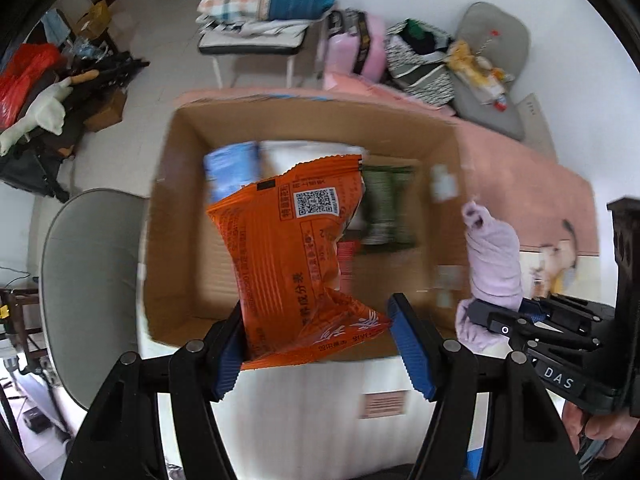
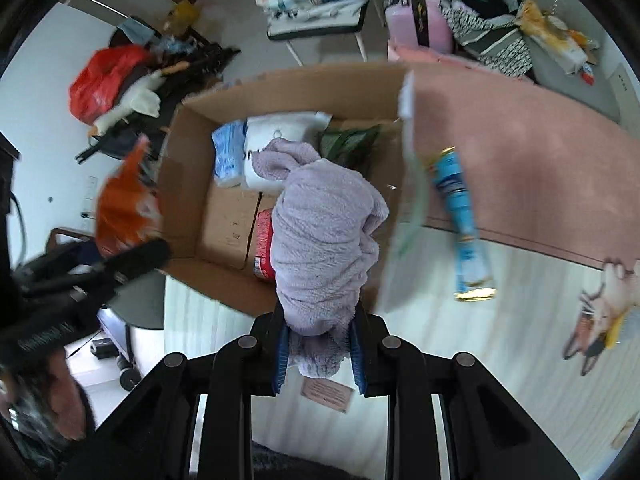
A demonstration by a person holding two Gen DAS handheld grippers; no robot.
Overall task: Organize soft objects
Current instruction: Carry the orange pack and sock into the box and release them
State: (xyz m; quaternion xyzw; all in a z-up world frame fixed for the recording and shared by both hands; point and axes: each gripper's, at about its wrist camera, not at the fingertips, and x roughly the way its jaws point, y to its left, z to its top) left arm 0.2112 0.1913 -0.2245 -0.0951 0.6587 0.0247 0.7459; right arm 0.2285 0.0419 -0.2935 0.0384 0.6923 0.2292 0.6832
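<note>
Left wrist view shows my left claw (image 1: 320,344) pinching an orange snack packet (image 1: 288,256) by its lower end; the left pad presses on it, though the right pad (image 1: 412,356) looks slightly clear of the crimped edge. The packet hangs over an open cardboard box (image 1: 188,216). Inside the box I see a blue pack (image 1: 230,172), a white pack (image 1: 296,156) and a green packet (image 1: 384,204), all blurred. To the right, my right claw (image 1: 500,320) carries a lilac towel (image 1: 494,260).

On the right wrist view, that claw (image 2: 320,356) is pressed together on the bunched towel (image 2: 324,240), which sits above the box (image 2: 192,184). Beyond the box's right wall, a blue tube (image 2: 460,216) lies on the pink table cover (image 2: 520,152).
</note>
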